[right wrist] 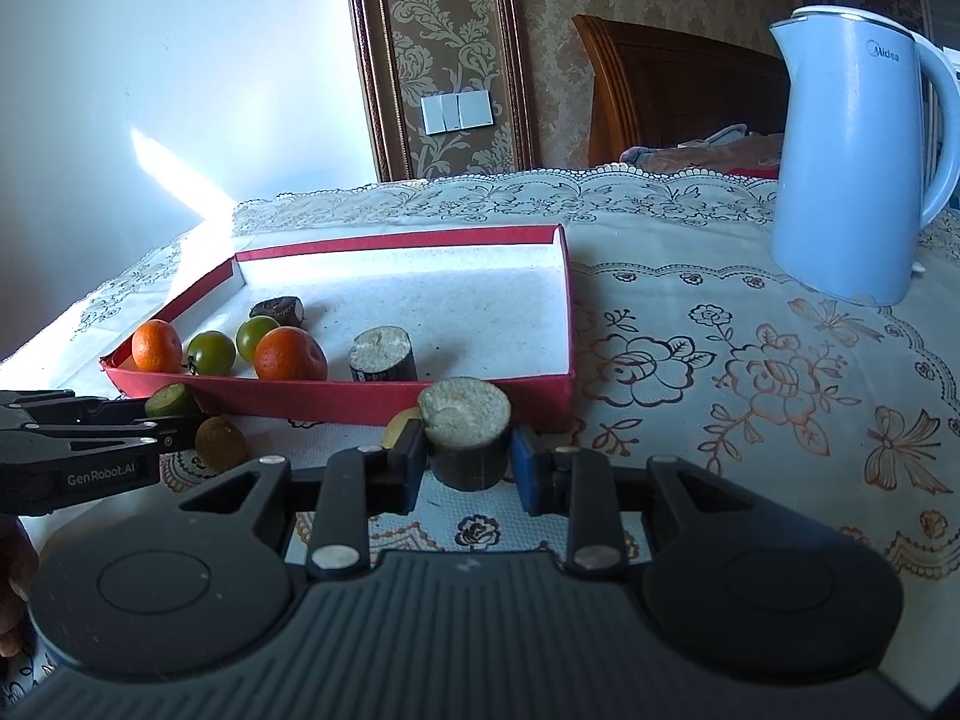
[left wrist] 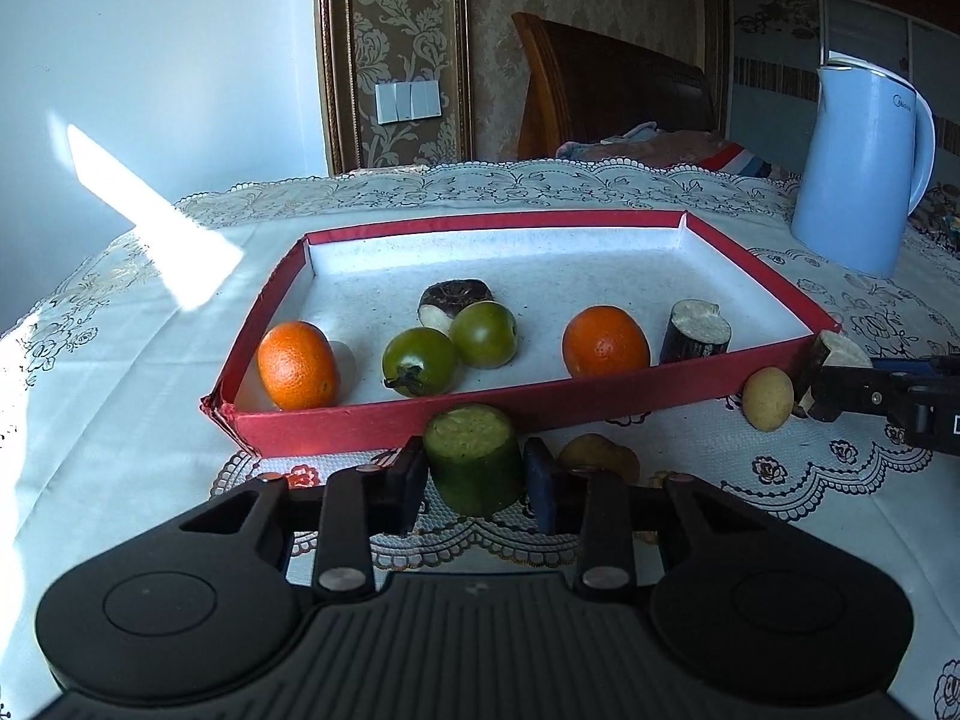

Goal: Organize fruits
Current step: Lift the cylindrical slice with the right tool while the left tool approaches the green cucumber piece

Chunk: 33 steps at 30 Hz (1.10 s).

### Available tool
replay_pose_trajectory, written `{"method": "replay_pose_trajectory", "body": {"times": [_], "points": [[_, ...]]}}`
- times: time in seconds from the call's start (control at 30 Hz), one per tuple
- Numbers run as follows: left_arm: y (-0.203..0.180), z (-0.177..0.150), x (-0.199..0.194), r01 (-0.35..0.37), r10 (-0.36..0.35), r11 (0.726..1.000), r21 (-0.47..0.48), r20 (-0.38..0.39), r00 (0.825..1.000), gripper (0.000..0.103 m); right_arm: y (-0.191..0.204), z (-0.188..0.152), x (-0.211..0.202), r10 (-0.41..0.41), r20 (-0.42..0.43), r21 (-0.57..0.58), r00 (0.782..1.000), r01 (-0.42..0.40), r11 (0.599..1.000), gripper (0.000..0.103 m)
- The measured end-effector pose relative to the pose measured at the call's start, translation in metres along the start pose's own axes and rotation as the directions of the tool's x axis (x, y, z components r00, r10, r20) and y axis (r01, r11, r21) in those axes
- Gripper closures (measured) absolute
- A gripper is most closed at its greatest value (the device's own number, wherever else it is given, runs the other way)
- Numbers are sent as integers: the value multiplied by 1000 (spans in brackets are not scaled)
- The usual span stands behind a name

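Observation:
A red-walled tray [left wrist: 384, 420] holds two oranges [left wrist: 297, 365], two green tomatoes [left wrist: 420, 360] and two dark sugar-cane pieces [left wrist: 696, 330]. Just in front of the tray's near wall, my left gripper [left wrist: 477, 474] is shut on a green cucumber chunk [left wrist: 474, 462], a pad against each side. From the right wrist view, that gripper [right wrist: 180, 420] and its chunk [right wrist: 165, 401] show at the left. My right gripper [right wrist: 465, 468] is shut on a dark cane piece with a pale cut top [right wrist: 465, 429], near the tray's front right corner [right wrist: 558, 402]. It also shows at the right edge [left wrist: 819, 390].
A pale blue kettle [right wrist: 858, 162] stands on the lace tablecloth, back right of the tray. A yellowish round fruit [left wrist: 768, 399] and a brownish one [left wrist: 600, 456] lie on the cloth in front of the tray. A wooden headboard and bedding lie beyond the table.

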State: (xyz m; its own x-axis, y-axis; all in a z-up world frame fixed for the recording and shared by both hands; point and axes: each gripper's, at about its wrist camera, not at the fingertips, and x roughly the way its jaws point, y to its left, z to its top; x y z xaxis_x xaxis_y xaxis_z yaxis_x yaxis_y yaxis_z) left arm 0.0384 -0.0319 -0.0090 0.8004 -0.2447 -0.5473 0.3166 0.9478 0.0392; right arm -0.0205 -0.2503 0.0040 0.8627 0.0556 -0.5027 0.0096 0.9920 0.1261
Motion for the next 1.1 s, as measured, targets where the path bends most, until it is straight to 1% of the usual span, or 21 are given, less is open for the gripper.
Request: {"method": "replay_pose_trajectory", "body": {"times": [0.13,0.23,0.43,0.6,0.87,0.97,1.1], "points": [[-1,0,-8,-25,25,1000,4,39,999,69,9,4,-2,10,20,-10,1000,-10,1000,74],[-2,1,-11,-36,36,999,5,53,998,69,16,9,-3,7,31,-20,999,-7,1000,74],[-1,9,-15,-33,35,999,-25,77,996,69,22,16,-4,-4,68,-28,998,6,1000,75],[-6,19,-18,-49,51,999,-16,127,991,69,20,18,1,-5,51,-28,999,7,1000,77],[-8,17,-17,-42,44,999,-17,119,992,69,17,12,-4,2,39,-40,999,0,999,77],[-9,13,-20,-37,37,999,-6,122,992,69,18,8,-6,-6,32,-57,999,8,998,76],[0,3,-26,-25,26,1000,-11,114,993,69,13,1,-2,-9,8,-46,1000,10,999,74]]}}
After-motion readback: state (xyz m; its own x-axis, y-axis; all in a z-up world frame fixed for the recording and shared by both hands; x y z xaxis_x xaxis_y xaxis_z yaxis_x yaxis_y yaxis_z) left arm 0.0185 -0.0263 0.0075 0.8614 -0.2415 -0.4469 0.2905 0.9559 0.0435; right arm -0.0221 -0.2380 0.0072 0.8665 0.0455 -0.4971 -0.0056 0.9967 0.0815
